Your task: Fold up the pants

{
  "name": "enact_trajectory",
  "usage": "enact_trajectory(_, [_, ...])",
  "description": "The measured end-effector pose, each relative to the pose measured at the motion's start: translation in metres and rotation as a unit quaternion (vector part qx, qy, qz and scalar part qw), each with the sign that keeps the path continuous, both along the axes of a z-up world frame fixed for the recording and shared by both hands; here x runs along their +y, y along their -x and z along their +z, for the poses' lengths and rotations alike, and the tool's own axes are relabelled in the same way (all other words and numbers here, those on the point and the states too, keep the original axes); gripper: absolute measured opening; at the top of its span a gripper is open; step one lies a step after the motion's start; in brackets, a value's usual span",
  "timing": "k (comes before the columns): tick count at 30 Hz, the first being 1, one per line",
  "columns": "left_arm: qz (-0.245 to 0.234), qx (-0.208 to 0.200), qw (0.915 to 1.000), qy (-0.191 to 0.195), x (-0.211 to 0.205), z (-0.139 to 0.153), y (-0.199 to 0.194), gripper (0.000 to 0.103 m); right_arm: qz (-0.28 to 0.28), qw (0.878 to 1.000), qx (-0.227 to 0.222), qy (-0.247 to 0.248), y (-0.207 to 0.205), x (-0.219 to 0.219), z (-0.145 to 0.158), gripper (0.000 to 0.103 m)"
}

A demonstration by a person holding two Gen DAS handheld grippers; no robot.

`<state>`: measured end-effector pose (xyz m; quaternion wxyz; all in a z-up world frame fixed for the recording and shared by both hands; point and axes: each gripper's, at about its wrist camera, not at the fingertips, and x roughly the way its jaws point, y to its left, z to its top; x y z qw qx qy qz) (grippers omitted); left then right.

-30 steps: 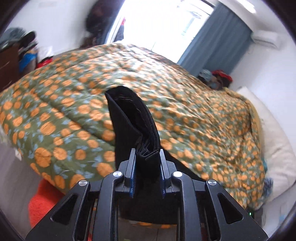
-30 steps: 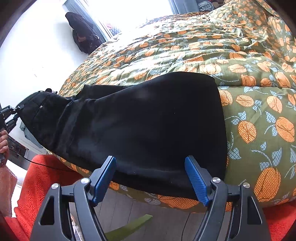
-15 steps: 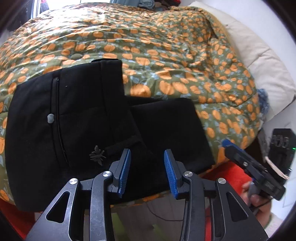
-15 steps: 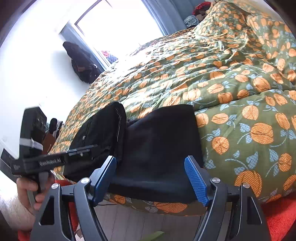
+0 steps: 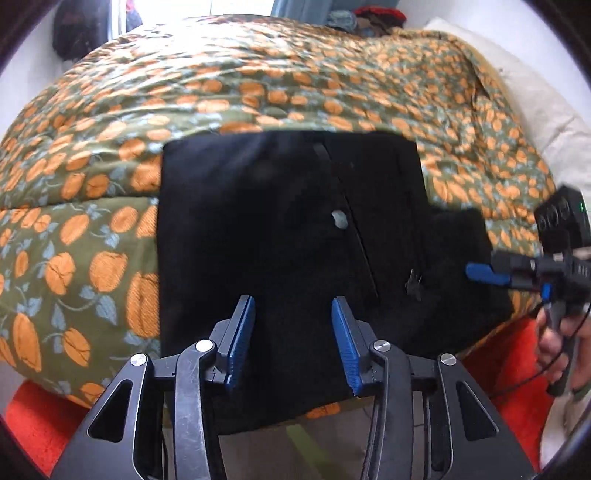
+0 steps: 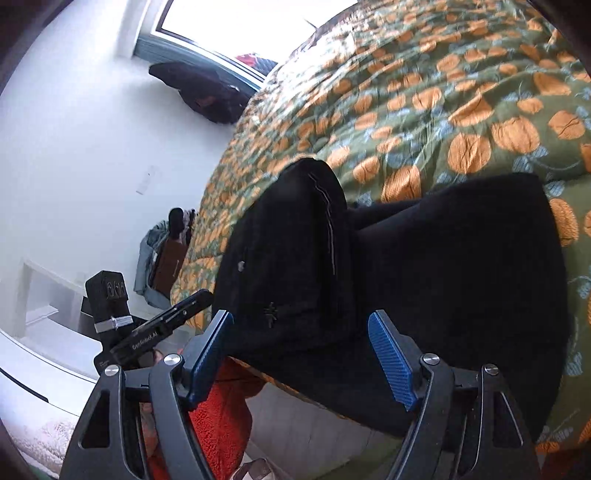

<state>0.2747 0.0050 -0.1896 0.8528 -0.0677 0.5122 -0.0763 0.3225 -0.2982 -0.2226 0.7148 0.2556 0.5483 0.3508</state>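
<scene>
A green quilt (image 5: 258, 96) printed with orange fruit covers the bed, a pale pillow (image 5: 554, 122) lying at its far right edge; red carpet (image 5: 33, 413) shows below the near edge, and dark clothing (image 6: 207, 92) hangs beside the bright window (image 6: 236, 22)

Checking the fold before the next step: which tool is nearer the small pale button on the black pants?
Left. The left tool hovers open just below the button; the right tool sits off the pants' right edge.
</scene>
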Motion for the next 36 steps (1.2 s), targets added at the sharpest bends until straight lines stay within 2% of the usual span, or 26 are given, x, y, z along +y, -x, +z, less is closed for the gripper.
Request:
enact_trajectory(2, [-0.012,-0.008,0.9998,-0.014,-0.012,-0.012,0.003,0.043,0.013,0.999,0.05,0.008,-0.012,0.009,-0.021,0.075])
enact_trajectory(4, [-0.006,-0.013,0.9999,-0.008,-0.015,-0.012,0.005,0.043,0.016,0.997,0.08,-0.011,-0.022,0.013,-0.031,0.075])
enact_trajectory(6, [-0.008,-0.011,0.9999,-0.004,-0.014,-0.011,0.003,0.043,0.014,0.994,0.1,-0.035,-0.03,0.015,-0.036,0.075])
enact_trajectory(8, [-0.009,-0.01,0.9999,0.004,-0.011,-0.01,0.002,0.043,0.045,0.992,0.114,-0.041,-0.036,0.027,-0.038,0.073])
enact_trajectory(11, [-0.007,-0.012,0.9999,0.007,-0.01,-0.011,0.002,0.043,0.079,0.992,0.098,0.009,-0.038,0.045,-0.036,0.071])
enact_trajectory(14, [-0.005,-0.016,0.9998,0.01,-0.007,-0.013,0.004,0.044,0.074,0.992,0.106,0.004,-0.037,0.054,-0.035,0.071])
enact_trajectory(17, [-0.006,-0.016,0.9997,0.017,-0.003,-0.012,0.005,0.046,0.08,0.993,0.092,0.008,-0.034,0.068,-0.032,0.071])
enact_trajectory(18, [-0.005,-0.016,0.9997,0.02,0.0,-0.012,0.007,0.046,0.078,0.993,0.082,0.019,-0.032,0.071,-0.029,0.068])
enact_trajectory(20, [0.002,-0.012,0.9996,0.026,0.006,-0.007,0.01,0.046,0.07,0.995,0.058,0.038,-0.027,0.07,-0.022,0.036])
enact_trajectory(23, [0.008,-0.011,0.9993,0.036,0.01,0.01,0.012,0.046,0.058,0.997,0.037,0.03,-0.022,0.065,-0.006,0.028])
enact_trajectory(27, [0.015,-0.055,0.9966,0.059,0.022,0.056,0.016,0.047,0.032,0.999,0.015,-0.013,-0.012,0.051,0.027,0.024])
enact_trajectory(30, [0.025,-0.086,0.995,0.044,0.029,0.083,0.021,0.052,0.022,0.999,-0.012,-0.047,-0.003,0.033,0.058,0.023])
enact_trajectory(33, [0.027,-0.093,0.9944,0.042,0.031,0.09,0.027,0.053,0.012,0.998,-0.024,-0.065,0.006,0.003,0.077,0.023])
enact_trajectory(36, [0.023,-0.081,0.9954,0.045,0.029,0.081,0.03,0.053,-0.01,0.997,-0.019,-0.07,0.014,-0.032,0.079,0.023])
